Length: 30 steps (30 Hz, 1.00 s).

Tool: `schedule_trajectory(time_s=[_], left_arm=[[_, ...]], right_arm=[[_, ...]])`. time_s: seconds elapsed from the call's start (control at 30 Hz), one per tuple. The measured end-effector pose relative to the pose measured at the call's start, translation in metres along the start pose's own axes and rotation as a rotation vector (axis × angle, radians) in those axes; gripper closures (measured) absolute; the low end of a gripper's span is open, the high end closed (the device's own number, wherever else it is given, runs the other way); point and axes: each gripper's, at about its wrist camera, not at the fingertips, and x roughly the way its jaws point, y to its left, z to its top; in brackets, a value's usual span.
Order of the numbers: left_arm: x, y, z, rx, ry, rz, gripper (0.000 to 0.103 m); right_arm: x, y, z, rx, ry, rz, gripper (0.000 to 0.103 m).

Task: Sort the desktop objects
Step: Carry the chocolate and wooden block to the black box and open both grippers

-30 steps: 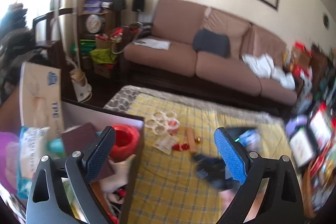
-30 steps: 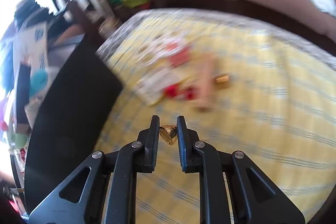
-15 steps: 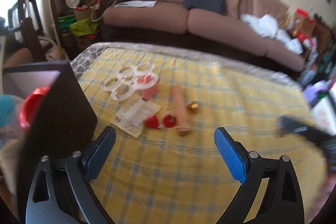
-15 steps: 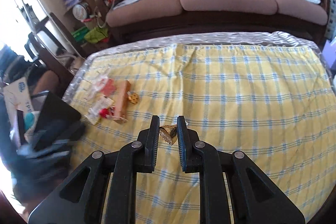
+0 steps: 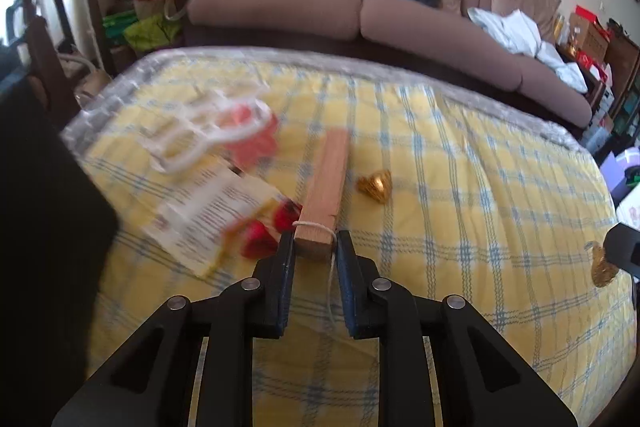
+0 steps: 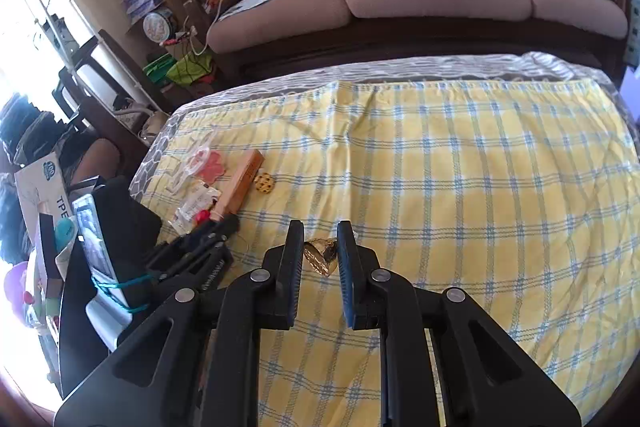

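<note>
- A black bin (image 6: pixel 132 227) stands at the table's left edge.
- Beside it lie a printed paper slip (image 5: pixel 208 211) and 2 red pieces (image 5: pixel 272 227) (blurred).
- The left gripper (image 5: pixel 314 247) has its jaws narrowed around the near end of the wooden block (image 5: pixel 324 187), on the yellow checked cloth (image 6: pixel 480 187).
- A gold heart (image 5: pixel 375 183) lies just right of the block.
- The right gripper (image 6: pixel 318 237) pinches a gold foil candy (image 6: pixel 320 255).

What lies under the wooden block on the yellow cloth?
The wooden block rests on the yellow checked cloth. A white string wraps its near end. Anything beneath the block is hidden.
</note>
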Motion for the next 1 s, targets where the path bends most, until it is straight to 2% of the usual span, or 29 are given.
schedule_trajectory(time_s=[0.1,0.2,0.3,0.37,0.47,0.53,0.63,0.8,0.9,1.0], left_arm=[[-0.035,0.002,0.008,0.017,-0.073,0.013,0.084],[-0.096,0.002,0.016,0.055,-0.177,0.039,0.084],[-0.166,0.010,0.022,0.068,-0.276,0.081,0.084],[-0.208,0.020,0.021,0.051,-0.328,0.116,0.084],[-0.256,0.043,0.013,-0.006,-0.392,0.227,0.084],[-0.282,0.065,0.010,-0.051,-0.420,0.244,0.084],[-0.316,0.096,0.008,-0.108,-0.476,0.313,0.084],[-0.356,0.148,-0.002,-0.216,-0.522,0.441,0.084],[-0.367,0.171,-0.009,-0.260,-0.512,0.519,0.084],[-0.376,0.194,-0.018,-0.291,-0.468,0.576,0.084]], right_arm=[[-0.006,0.006,0.002,-0.013,-0.013,0.003,0.087],[-0.020,0.016,0.006,-0.032,-0.045,0.005,0.087],[-0.039,0.041,0.009,-0.084,-0.086,0.059,0.087],[-0.053,0.063,0.009,-0.137,-0.107,0.087,0.087],[-0.076,0.103,0.005,-0.233,-0.145,0.128,0.087],[-0.094,0.134,-0.002,-0.311,-0.173,0.161,0.087],[-0.119,0.170,-0.014,-0.392,-0.222,0.227,0.087],[-0.133,0.220,-0.032,-0.492,-0.231,0.388,0.087],[-0.127,0.246,-0.041,-0.528,-0.209,0.408,0.087],[-0.122,0.267,-0.049,-0.557,-0.195,0.423,0.087]])
